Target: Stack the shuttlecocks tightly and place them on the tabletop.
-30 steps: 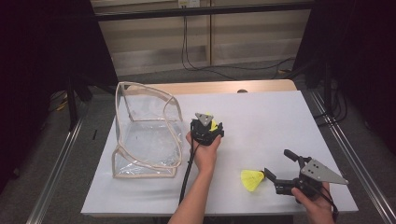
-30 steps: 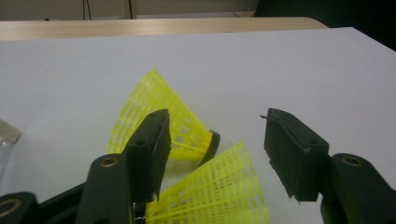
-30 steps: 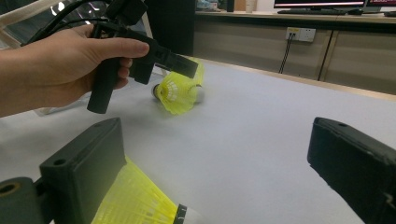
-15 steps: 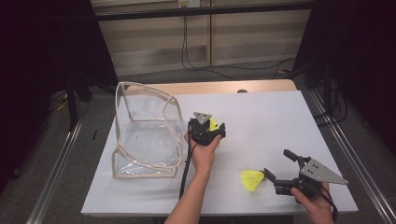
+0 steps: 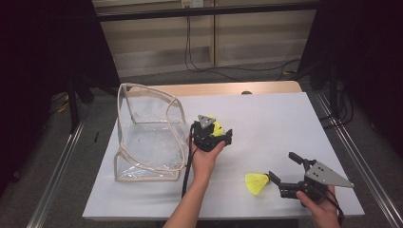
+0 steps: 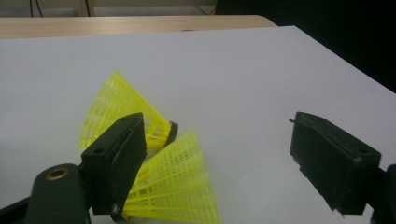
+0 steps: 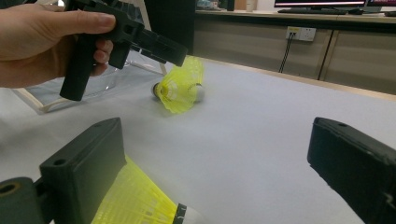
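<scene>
White table (image 5: 285, 123) with wooden far edge; dark room, cables along back wall.

Clear bag (image 5: 147, 137) on table's left part.

Left gripper (image 5: 216, 135) just right of bag, jaws just been opening, wide apart over two yellow shuttlecocks (image 6: 182, 182).

Right gripper (image 5: 280, 168) well right of bag, jaws spread, third shuttlecock (image 5: 256, 183) beside one jaw, ungripped.

White-topped desk (image 5: 285, 123) with a wooden far edge (image 5: 228, 89), standing on a grey floor (image 5: 57, 156). Behind it, beige wall panels (image 5: 157, 42) carry a socket (image 5: 188, 3) with black cables (image 5: 190, 52) hanging down; dark curtains (image 5: 43, 57) flank both sides.
</scene>
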